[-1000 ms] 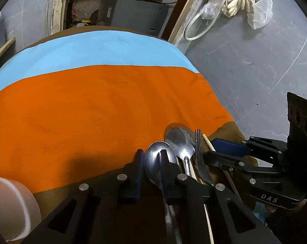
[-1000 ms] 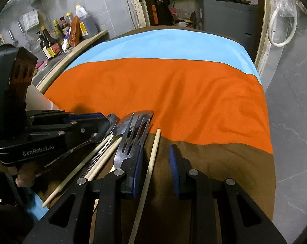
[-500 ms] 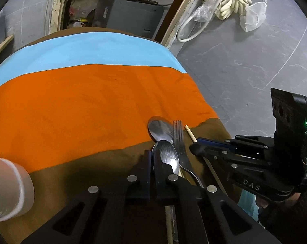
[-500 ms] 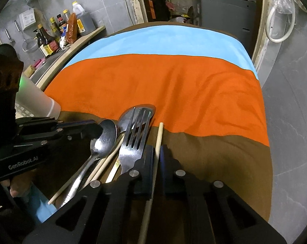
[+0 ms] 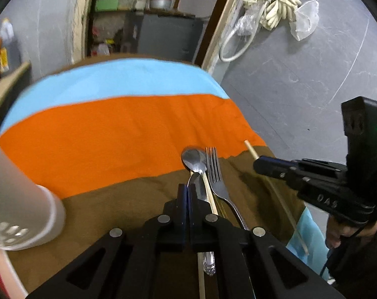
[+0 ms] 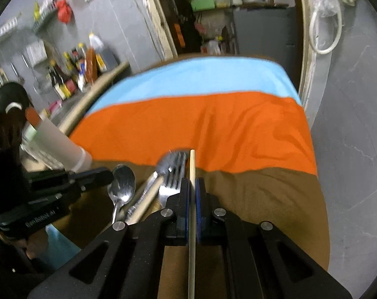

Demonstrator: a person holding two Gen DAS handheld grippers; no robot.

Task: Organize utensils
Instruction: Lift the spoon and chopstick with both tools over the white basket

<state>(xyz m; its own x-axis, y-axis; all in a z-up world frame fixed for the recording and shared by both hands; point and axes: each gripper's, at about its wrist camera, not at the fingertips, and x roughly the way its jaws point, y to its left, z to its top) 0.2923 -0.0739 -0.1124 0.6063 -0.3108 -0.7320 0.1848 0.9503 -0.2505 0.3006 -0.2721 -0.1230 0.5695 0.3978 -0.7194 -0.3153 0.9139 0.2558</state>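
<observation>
Steel spoon [image 5: 198,188] pinched in left gripper [image 5: 188,194]; right gripper [image 6: 193,186] clamped on chopstick [image 6: 192,199].
Both grips thin: spoon may swivel, chopstick may slide out and snag fork [image 6: 172,174].

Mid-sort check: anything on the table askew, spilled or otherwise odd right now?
Nothing spilled or damaged. The left tongs are shut on a spoon, the right tongs on a chopstick. The leftover spoon, fork and second chopstick lie overlapping on the brown cloth.
</observation>
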